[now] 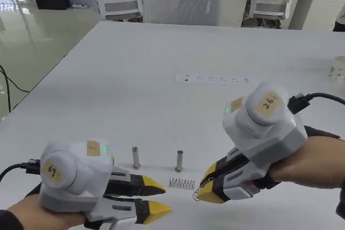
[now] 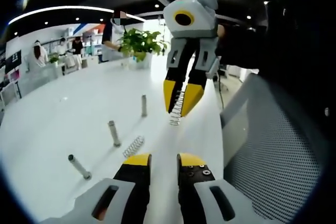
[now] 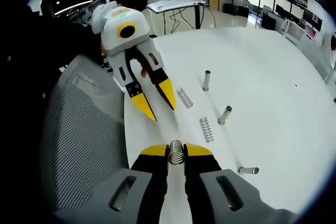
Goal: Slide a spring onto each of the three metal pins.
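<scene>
Across most of the head view spreads the white table, with a grey chair pushed up to its far edge at the top of the frame. At lower left of that view I hold the left gripper. Its yellow-tipped jaws are spread apart with nothing between them, and they point toward the middle of the frame. At lower right sits the right gripper, with its jaws pinching the held spring, which sticks out past the tips. A white socket strip lies flush in the table near the centre of the head view.

From the right gripper view I count three metal pins, right of centre and well apart from one another: the upper pin, the middle pin and the lower pin. Each is bare. I cannot tell whether the lower pin stands or lies, since the lens bends it.

Two more springs lie flat on the table. The first loose spring is just beside the left gripper's tips, and the second loose spring is just beside the middle pin.
</scene>
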A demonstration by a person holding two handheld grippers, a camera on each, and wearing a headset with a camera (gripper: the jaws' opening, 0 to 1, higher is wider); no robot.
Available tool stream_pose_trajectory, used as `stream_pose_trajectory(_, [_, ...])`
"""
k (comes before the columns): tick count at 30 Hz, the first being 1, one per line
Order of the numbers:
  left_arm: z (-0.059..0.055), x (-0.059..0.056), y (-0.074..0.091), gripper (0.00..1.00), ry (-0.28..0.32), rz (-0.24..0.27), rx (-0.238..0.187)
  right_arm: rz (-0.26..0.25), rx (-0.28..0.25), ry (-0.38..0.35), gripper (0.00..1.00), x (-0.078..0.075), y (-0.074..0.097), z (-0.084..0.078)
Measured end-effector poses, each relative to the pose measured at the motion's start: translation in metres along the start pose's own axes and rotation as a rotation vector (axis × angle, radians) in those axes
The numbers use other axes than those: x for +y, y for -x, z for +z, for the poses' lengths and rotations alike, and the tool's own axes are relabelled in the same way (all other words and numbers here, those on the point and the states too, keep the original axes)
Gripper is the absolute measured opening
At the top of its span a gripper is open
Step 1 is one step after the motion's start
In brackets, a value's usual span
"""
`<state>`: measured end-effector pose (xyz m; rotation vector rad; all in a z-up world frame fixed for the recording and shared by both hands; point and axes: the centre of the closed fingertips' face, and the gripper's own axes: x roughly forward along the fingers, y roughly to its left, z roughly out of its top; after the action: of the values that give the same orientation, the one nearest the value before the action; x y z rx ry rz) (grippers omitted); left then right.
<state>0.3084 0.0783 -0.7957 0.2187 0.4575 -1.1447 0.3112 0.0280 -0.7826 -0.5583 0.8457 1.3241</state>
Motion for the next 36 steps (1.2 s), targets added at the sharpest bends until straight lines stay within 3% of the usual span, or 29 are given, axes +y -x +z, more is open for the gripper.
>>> stream_pose_trajectory(8, [-0.012, 0.008, 0.018, 0.18, 0.043, 0.062, -0.009, -0.023, 0.001, -0.024, 0.09, -0.010, 0.009, -0.008])
stream_pose_trajectory(17, [-0.013, 0.020, 0.034, 0.26, 0.077, 0.144, -0.043, -0.037, 0.005, -0.038, 0.09, -0.015, 0.015, -0.013])
stream_pose_trajectory(36, [-0.027, 0.020, 0.055, 0.43, 0.150, 0.245, -0.066, -0.073, 0.048, -0.056, 0.09, -0.032, 0.034, -0.029])
